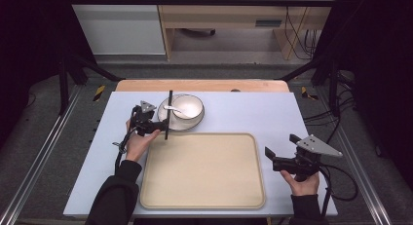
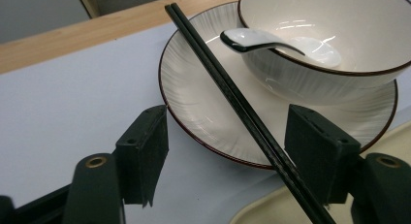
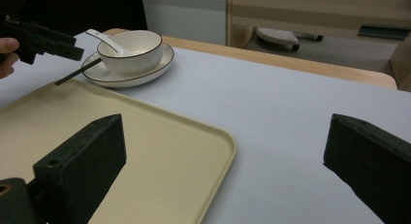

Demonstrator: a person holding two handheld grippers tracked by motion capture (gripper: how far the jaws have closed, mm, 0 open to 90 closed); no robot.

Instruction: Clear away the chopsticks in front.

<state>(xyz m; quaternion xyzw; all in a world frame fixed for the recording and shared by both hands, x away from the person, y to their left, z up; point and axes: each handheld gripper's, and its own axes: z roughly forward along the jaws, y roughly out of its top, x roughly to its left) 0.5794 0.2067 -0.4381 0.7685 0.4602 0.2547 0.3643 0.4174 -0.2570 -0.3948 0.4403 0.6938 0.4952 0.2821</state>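
Hovering at the plate's (image 1: 181,121) nine o'clock edge, the left gripper (image 1: 159,123) has its jaws spread wide, one on either side of the chopsticks (image 1: 168,115), which pass between them untouched as far as the left gripper view shows. That straddle looks like the setup for a pinch on the pair. The chopsticks lie propped across the plate rim, near ends overhanging toward the tray (image 1: 203,170), which leaves room beneath for a jaw to close. A bowl (image 1: 188,107) sits on the plate with a spoon (image 1: 172,108) resting in it, handle toward nine o'clock, so both ride together if the plate is lifted. The tray lies at six o'clock of the plate, bare, probably meant to receive the set. At the tray's three o'clock the right gripper (image 1: 278,157) waits over the mat (image 1: 253,113), jaws wide and holding nothing, clear of the work.
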